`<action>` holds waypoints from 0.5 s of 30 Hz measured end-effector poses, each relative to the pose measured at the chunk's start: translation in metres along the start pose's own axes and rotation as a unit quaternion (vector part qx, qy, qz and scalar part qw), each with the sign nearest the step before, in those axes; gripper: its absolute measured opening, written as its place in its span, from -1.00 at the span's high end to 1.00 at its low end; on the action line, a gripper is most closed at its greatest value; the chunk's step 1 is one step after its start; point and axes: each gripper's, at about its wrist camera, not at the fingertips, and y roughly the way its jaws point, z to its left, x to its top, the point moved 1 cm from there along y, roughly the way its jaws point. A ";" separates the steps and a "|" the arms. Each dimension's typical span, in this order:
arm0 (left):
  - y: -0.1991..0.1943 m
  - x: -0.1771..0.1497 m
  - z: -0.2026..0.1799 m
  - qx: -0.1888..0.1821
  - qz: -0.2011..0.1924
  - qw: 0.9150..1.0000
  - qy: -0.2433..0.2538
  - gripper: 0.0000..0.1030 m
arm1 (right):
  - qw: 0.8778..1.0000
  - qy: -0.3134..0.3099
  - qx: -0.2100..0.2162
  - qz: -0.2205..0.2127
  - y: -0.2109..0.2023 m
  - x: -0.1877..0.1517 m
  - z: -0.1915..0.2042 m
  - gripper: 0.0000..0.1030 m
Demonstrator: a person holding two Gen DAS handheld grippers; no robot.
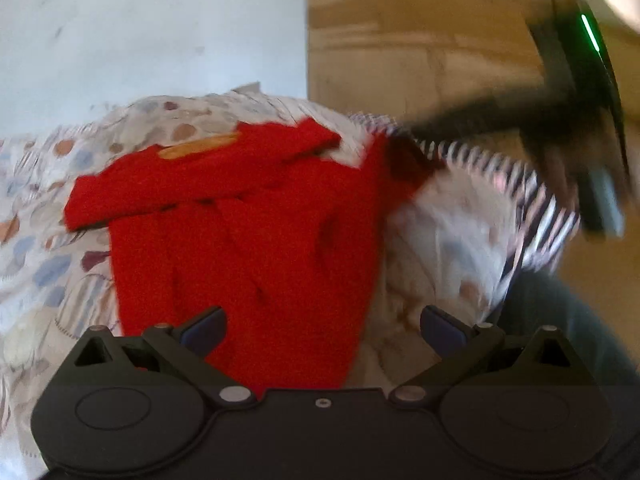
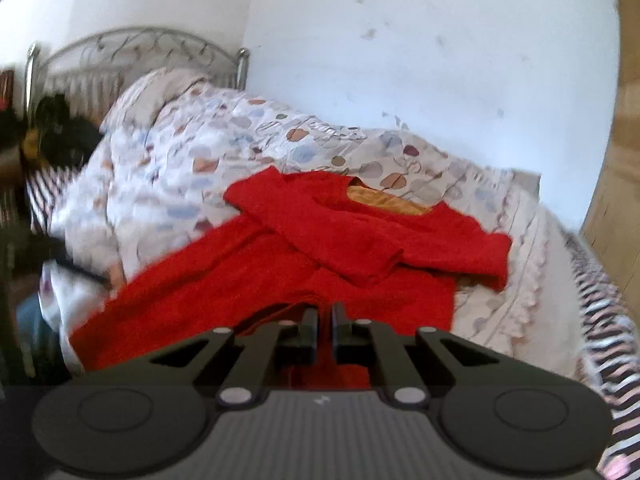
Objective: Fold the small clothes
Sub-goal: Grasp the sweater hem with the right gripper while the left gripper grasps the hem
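Red garment (image 2: pixel 280 280), sleeves crossed, risks bunching: right gripper (image 2: pixel 324 320) pinches its hem shut while left gripper (image 1: pixel 322 324) gapes empty above.

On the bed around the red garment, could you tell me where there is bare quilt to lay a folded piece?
Bare quilt lies between the red garment and the headboard; a narrower strip runs beside the striped edge. The near side is crowded.

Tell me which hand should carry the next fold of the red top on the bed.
Right, most likely. The right tongs are shut on the near hem of the red top, so they can lift it over. The left tongs stand open above the cloth, gripping nothing.
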 end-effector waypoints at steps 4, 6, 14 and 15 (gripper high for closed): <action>0.028 -0.002 -0.017 0.051 0.032 0.998 0.021 -0.95 | 1.000 0.028 0.006 -0.006 0.009 0.012 -0.012 0.85; 0.040 0.001 -0.013 0.080 0.054 0.995 0.009 -0.74 | 0.999 0.040 0.008 -0.011 0.009 0.015 -0.016 0.85; 0.024 -0.001 0.033 0.164 0.069 0.984 -0.005 0.17 | 0.997 0.066 -0.016 -0.028 -0.005 0.014 -0.031 0.86; 0.019 -0.004 0.037 0.175 0.067 0.982 0.000 0.19 | 0.997 0.069 -0.020 -0.029 -0.007 0.012 -0.032 0.86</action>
